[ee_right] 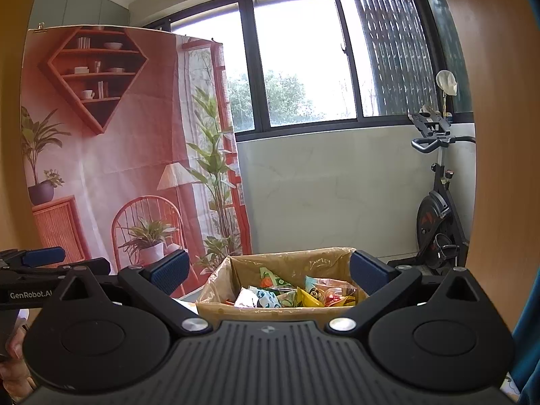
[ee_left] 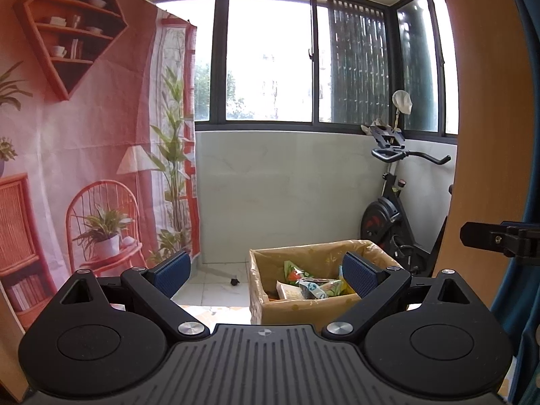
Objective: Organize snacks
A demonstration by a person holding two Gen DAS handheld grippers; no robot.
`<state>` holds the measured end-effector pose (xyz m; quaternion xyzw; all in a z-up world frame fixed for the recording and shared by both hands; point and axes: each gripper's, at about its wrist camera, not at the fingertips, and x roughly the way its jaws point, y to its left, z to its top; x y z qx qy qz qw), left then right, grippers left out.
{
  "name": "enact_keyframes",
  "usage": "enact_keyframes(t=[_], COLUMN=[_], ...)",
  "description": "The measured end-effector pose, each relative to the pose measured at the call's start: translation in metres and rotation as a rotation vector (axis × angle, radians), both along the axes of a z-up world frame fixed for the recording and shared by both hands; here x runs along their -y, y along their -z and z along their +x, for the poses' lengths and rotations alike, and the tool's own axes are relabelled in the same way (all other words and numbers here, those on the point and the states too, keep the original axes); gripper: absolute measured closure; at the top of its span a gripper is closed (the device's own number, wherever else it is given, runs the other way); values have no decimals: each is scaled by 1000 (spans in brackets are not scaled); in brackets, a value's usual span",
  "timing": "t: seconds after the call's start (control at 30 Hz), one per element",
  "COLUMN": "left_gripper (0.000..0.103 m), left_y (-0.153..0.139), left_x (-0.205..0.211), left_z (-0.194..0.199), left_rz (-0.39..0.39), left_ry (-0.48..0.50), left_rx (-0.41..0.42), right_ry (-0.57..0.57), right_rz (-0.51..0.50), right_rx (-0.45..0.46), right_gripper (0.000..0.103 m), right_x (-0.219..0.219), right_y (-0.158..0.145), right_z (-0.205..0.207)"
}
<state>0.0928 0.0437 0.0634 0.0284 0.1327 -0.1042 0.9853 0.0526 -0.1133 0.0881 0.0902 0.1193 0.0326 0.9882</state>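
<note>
A cardboard box (ee_left: 290,310) lined with clear plastic stands ahead and holds several colourful snack packets (ee_left: 310,285). My left gripper (ee_left: 266,275) is open and empty, held above and short of the box, which sits toward its right finger. In the right wrist view the same box (ee_right: 270,308) lies between the fingers, with the snack packets (ee_right: 297,295) inside. My right gripper (ee_right: 268,273) is open and empty, above the near side of the box. The left gripper's side (ee_right: 33,271) shows at the left edge of the right wrist view.
A printed backdrop cloth (ee_left: 84,135) hangs on the left. An exercise bike (ee_left: 391,216) stands at the right by the window wall. A wooden panel (ee_left: 486,101) and blue curtain (ee_left: 530,236) close off the right side. White tiled floor (ee_left: 216,287) lies left of the box.
</note>
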Motion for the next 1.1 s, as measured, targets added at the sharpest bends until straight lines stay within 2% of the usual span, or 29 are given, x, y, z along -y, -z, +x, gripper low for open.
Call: enact_keyframes(t=[1.1], left_gripper=[5], left_y=[3], left_x=[-3], left_z=[5], left_rz=[-33], left_ry=[24], left_rx=[-40], right_ry=[4], right_rz=[-8], right_rx=[-18], right_gripper=[0], right_x=[4], right_y=[5], right_z=[1])
